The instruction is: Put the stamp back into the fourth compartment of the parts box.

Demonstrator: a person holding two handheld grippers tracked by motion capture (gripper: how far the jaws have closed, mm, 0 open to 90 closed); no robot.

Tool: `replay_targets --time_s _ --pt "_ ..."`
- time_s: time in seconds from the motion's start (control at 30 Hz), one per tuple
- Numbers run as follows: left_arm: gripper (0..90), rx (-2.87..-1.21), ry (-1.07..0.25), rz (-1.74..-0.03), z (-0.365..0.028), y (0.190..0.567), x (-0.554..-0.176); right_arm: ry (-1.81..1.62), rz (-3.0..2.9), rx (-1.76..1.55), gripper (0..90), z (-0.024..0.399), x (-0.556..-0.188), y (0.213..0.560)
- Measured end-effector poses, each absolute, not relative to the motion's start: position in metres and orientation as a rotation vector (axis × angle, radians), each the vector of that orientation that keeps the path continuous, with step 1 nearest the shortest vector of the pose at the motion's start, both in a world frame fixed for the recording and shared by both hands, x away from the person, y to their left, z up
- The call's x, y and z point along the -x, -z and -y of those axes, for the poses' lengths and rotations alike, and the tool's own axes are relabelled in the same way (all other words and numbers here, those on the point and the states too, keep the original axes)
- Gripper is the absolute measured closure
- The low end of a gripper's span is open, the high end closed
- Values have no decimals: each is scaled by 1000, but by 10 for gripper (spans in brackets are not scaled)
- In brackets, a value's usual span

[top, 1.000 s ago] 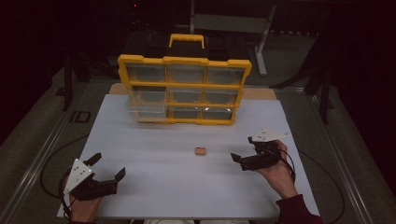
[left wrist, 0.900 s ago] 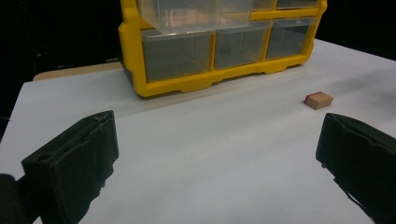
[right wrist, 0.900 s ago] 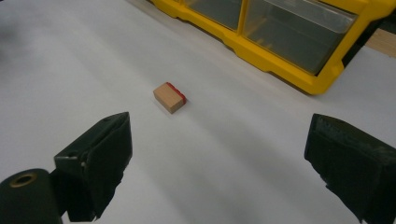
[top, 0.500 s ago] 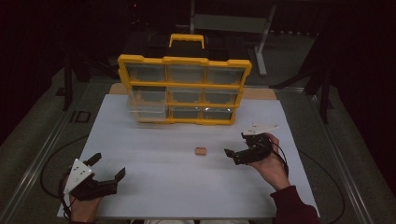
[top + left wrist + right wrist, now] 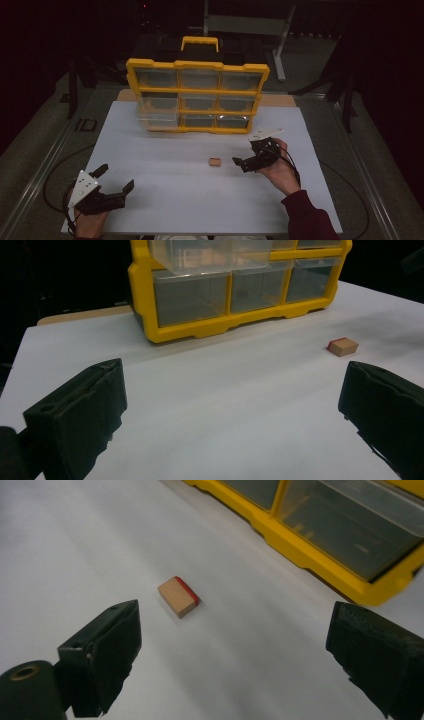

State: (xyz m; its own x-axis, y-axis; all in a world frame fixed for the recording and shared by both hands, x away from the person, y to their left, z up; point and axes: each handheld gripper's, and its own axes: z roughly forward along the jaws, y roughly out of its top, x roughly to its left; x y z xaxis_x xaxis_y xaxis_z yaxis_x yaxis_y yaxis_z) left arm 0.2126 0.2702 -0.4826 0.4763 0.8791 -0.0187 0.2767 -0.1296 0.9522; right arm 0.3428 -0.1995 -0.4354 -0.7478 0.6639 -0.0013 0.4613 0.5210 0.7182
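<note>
**Right claw open beside the small wooden block**

High view: a yellow organizer (image 5: 197,95) with clear drawers stands at the far side of the white table (image 5: 165,200), one drawer on its left side pulled partly out. The wooden block (image 5: 215,161) lies on the table in front of the organizer, well apart from its base. The right claw (image 5: 243,163) sits just to the right of the block, its jaws spread and pointing toward it, not touching. The left claw (image 5: 116,179) rests near the table's front edge, far from the block on its left side, jaws also spread with nothing between them.

Left gripper view: the two black jaws stand wide apart over bare table. The organizer (image 5: 235,315) fills the top, with the pulled-out drawer (image 5: 215,255) jutting above the lower row. The block (image 5: 343,346) lies in front of the organizer's right end, beyond the right-hand jaw.

Right gripper view: the jaws are wide apart and empty. The block (image 5: 178,596), pale wood with one red edge, lies flat on the table just ahead of the left-hand jaw, clear of both. A corner of the organizer (image 5: 320,535) runs across the upper right, apart from the block.
</note>
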Motion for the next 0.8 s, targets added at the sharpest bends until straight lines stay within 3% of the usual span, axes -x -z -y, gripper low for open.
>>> replay_targets --time_s 0.8 --pt "0 -1666 -710 -1005 -270 483 -213 -1038 -2585 -951 86 179 -367 449"
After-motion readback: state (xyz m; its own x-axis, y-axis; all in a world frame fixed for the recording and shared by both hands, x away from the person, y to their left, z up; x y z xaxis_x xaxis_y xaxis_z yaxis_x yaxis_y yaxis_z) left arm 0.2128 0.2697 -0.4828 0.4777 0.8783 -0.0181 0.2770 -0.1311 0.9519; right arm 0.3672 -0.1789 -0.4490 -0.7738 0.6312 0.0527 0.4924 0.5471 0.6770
